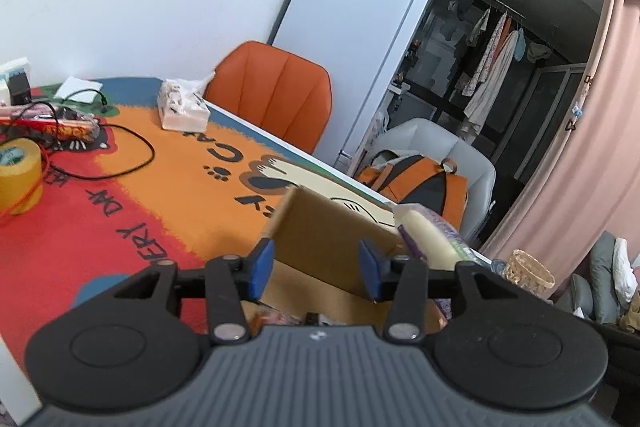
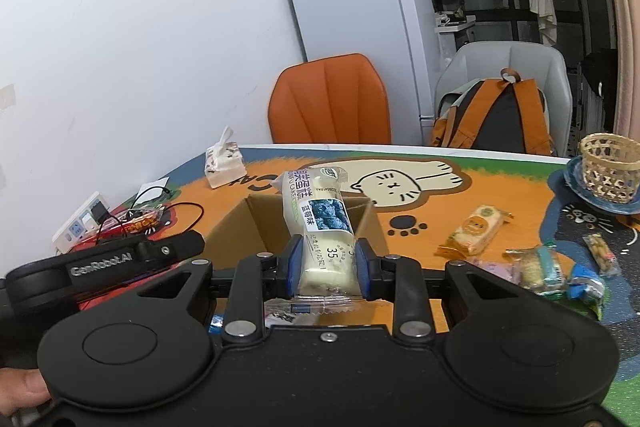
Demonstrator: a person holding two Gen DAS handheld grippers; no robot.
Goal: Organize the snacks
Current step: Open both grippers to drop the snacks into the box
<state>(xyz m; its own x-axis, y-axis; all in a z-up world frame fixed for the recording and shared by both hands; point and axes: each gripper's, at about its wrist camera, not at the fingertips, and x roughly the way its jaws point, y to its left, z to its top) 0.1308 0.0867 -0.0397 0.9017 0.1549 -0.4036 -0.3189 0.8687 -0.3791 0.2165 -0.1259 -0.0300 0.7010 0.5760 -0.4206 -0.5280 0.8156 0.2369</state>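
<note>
An open cardboard box stands on the cartoon-cat table mat. My left gripper hovers over it, open, with nothing between its blue pads; a few wrapped snacks show on the box floor below. My right gripper is shut on a long cream cake packet with a blueberry label, held over the box. The same cake packet shows at the right in the left wrist view. Several loose snack packets and a yellow-orange packet lie on the mat to the right.
A tissue pack, a yellow tape roll, a black cable and a power strip lie at the left. A woven basket sits on a blue plate at the right. An orange chair and a backpack stand behind the table.
</note>
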